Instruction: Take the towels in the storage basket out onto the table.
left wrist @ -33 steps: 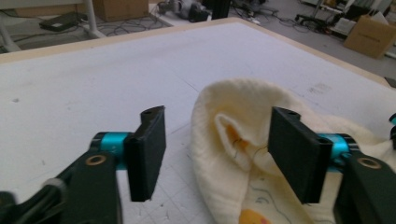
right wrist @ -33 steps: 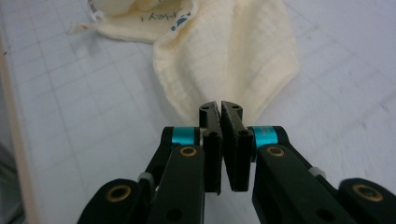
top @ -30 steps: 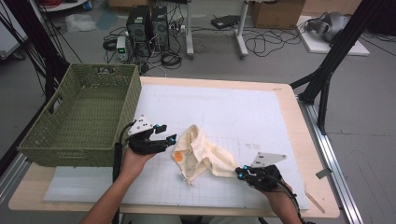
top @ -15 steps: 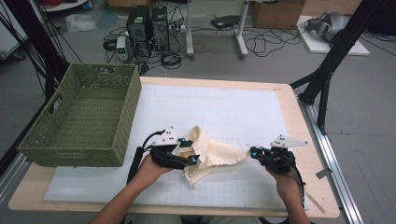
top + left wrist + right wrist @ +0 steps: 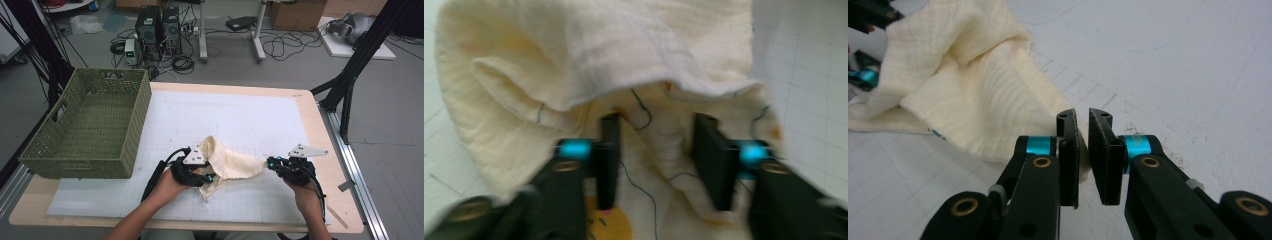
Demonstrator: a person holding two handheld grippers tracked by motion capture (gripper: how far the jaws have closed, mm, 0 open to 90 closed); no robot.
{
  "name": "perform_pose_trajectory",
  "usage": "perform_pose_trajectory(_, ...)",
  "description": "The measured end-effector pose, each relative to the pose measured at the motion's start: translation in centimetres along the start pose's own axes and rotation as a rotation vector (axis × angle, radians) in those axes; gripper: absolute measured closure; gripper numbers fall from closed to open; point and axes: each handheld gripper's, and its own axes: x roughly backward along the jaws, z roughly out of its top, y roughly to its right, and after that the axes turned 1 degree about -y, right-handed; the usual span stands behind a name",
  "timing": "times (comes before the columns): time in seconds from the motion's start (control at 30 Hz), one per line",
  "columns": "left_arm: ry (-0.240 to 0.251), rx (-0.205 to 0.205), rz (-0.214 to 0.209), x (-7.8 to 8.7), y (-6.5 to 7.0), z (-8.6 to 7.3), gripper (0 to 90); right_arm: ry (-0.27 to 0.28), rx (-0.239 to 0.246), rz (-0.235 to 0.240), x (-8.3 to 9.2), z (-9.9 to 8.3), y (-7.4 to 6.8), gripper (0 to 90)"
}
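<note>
Low in the middle of the high view, a cream cloth lies bunched on the white gridded mat, stretched between the two hand-held tools. At its left end the left gripper sits over the crumpled heap; in the left gripper view its two black jaws stand apart with a ridge of cloth rising between them, a yellow print patch and thin dark threads showing at the bottom centre of that frame. These jaws have just been closing around the fabric, but a gap remains on either side of the fold, so they do not pinch it. At the right end the right gripper meets the cloth's tapered corner. In the right gripper view its jaws are nearly together, the cloth's corner running down behind the left jaw; whether the fabric is clamped between the pads I cannot tell. A green woven basket stands at the left of the high view, well apart from the cloth.
</note>
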Motion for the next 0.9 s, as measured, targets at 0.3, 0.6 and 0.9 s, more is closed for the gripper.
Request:
perform_pose_trajectory(0.3,0.22,0.129,-0.097,3.2,-2.3,0.1,86.8,0.014,0.005,0.007,0.0,0.2,0.1,84.6)
perform_pose_trajectory(0.6,0.33,0.216,-0.096,5.2,-4.8,0.6,86.5,0.078,0.041,-0.016,-0.4,2.0,0.5,86.7)
perform_pose_trajectory(0.9,0.34,0.4,0.12,4.2,-7.5,-0.4,86.8,0.053,0.042,-0.103,-4.4,5.7,2.0,86.9)
